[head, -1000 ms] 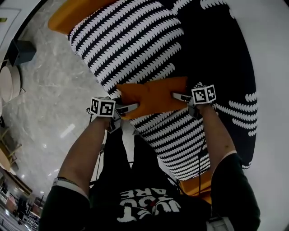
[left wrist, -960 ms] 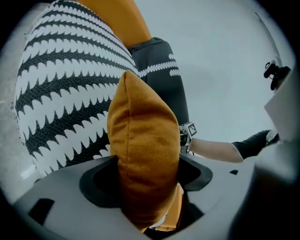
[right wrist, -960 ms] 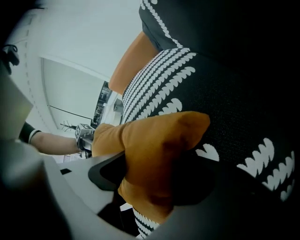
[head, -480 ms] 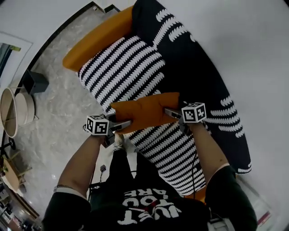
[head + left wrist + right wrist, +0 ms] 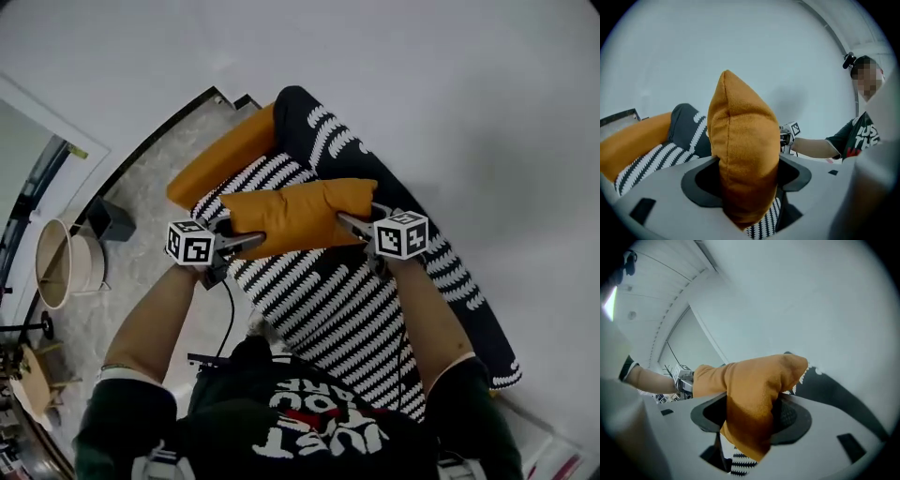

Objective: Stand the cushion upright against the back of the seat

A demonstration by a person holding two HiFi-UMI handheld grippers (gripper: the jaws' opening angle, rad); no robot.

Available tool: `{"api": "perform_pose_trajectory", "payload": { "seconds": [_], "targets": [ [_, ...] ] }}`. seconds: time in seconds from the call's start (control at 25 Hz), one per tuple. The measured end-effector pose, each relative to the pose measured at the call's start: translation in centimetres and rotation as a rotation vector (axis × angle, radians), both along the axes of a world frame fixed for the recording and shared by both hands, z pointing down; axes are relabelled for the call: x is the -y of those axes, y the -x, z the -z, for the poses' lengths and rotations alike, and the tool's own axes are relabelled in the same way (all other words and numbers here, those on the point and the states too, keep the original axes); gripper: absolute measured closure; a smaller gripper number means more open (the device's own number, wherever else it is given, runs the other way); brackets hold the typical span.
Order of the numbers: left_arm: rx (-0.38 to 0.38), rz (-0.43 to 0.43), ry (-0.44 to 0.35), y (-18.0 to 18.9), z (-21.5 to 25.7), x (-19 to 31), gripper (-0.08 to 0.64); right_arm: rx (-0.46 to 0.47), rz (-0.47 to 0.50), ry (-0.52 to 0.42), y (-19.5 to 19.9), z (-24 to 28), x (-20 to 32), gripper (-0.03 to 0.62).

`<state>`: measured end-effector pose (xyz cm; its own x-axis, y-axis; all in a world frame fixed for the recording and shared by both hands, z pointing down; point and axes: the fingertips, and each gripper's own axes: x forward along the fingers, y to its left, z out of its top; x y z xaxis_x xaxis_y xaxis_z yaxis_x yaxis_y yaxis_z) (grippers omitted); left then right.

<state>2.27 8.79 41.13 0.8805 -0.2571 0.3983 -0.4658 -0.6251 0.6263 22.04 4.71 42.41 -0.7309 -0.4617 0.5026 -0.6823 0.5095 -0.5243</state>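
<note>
Left claw (image 5: 242,244): clamped on cushion (image 5: 295,216) end, jaws just tightened.
Right claw (image 5: 352,224): clamped on opposite end, likewise tightened.
Cushion: spans between claws, above striped seat (image 5: 323,295).

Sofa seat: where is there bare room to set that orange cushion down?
The striped seat lies bare from the held cushion toward the person, bordered by the dark backrest. It is crowded only near the orange armrest, where the left gripper and right gripper clamp the cushion.

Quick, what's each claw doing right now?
Left gripper: jaws just closed tighter on the soft orange fabric cushion.
Right gripper: likewise, on its other end.
</note>
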Motion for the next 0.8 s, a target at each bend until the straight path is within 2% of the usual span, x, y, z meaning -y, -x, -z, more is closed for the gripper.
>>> {"api": "perform_pose_trajectory", "payload": {
  "seconds": [0.16,0.32,0.56,0.8],
  "targets": [
    [0.017,-0.011,-0.085,-0.4,2.5,3.5,0.222,-0.001,-0.014,-0.09,-0.3,2.5,3.5,0.314],
    [0.016,-0.008,-0.132,1.5,2.4,7.6,0.222,-0.023,-0.018,-0.139,1.5,2.9,7.6,0.314],
    [-0.017,0.01,-0.131,6.9,1.4,19.1,0.222,-0.094,0.001,-0.148,7.1,2.9,19.5,0.313],
    [-0.048,0.025,-0.121,9.9,-2.1,28.7,0.222,-0.169,0.003,-0.158,10.0,0.6,29.2,0.31]
  ]
}}
